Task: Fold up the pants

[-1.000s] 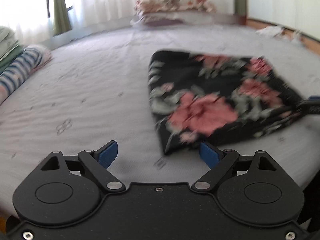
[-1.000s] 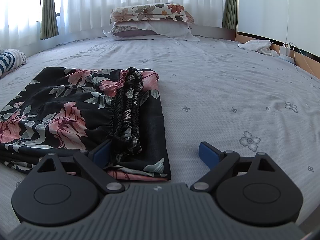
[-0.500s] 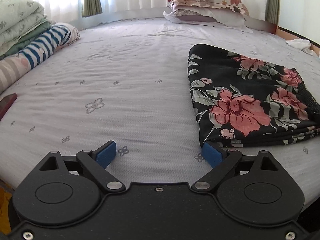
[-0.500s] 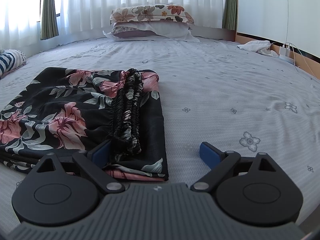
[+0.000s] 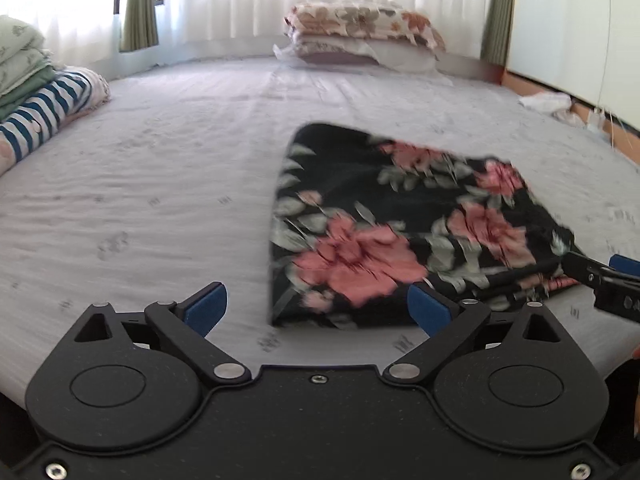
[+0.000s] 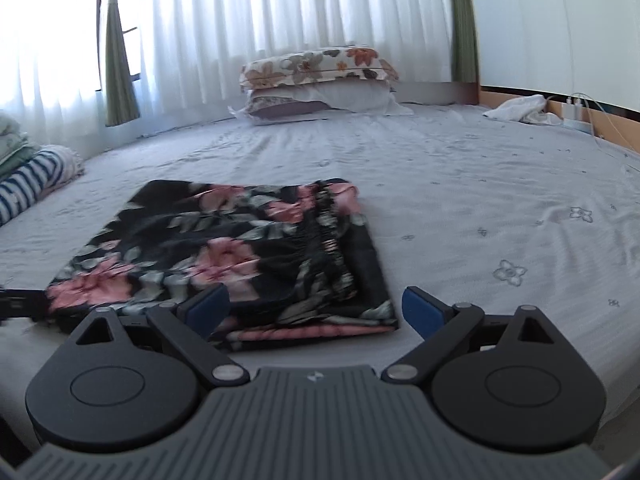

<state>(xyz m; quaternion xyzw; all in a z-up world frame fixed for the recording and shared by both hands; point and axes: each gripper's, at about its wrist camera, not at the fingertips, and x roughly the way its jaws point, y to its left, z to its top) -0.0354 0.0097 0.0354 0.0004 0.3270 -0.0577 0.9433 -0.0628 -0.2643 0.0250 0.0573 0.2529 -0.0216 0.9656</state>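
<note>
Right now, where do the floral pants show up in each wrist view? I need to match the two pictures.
Left wrist: the folded pants lie right of center, reaching past the left gripper's right fingertip.
Right wrist: the pants lie left of center, in front of the right gripper, waistband on their right side.
Shared landmark: the pillow stack at the far end of the bed.

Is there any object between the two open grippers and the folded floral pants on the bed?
Nothing visible. The left gripper and right gripper are both open at the near edge of the floral pants, with only bare bed sheet around them.
</note>
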